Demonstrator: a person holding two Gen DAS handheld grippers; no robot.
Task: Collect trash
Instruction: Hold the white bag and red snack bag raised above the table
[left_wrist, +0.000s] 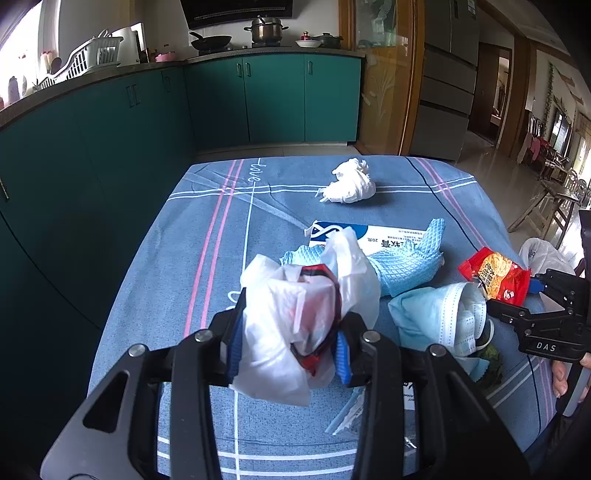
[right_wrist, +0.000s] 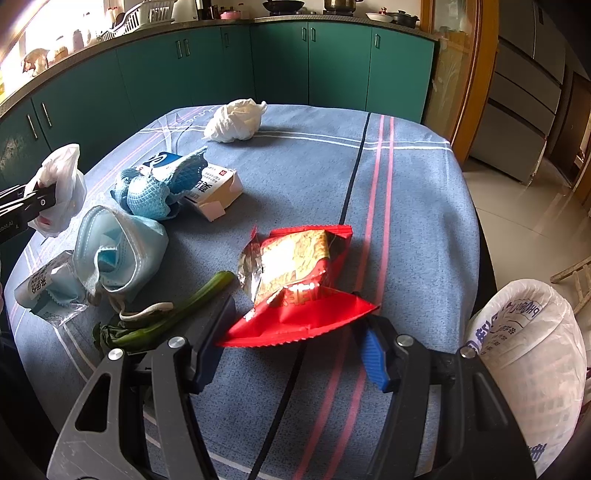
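Bulging white plastic bag (left_wrist: 295, 325) pinched in left gripper (left_wrist: 288, 343), perhaps red wrapper inside.

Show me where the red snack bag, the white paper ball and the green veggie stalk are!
red snack bag (right_wrist: 295, 280): right wrist view, on its printed front.
white paper ball (right_wrist: 236, 122): right wrist view, on its crumpled middle.
green veggie stalk (right_wrist: 177, 314): right wrist view, midway along the stem.

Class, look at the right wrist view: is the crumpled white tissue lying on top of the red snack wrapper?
No, the crumpled white tissue lies alone at the far end of the table, well apart from the red snack wrapper.
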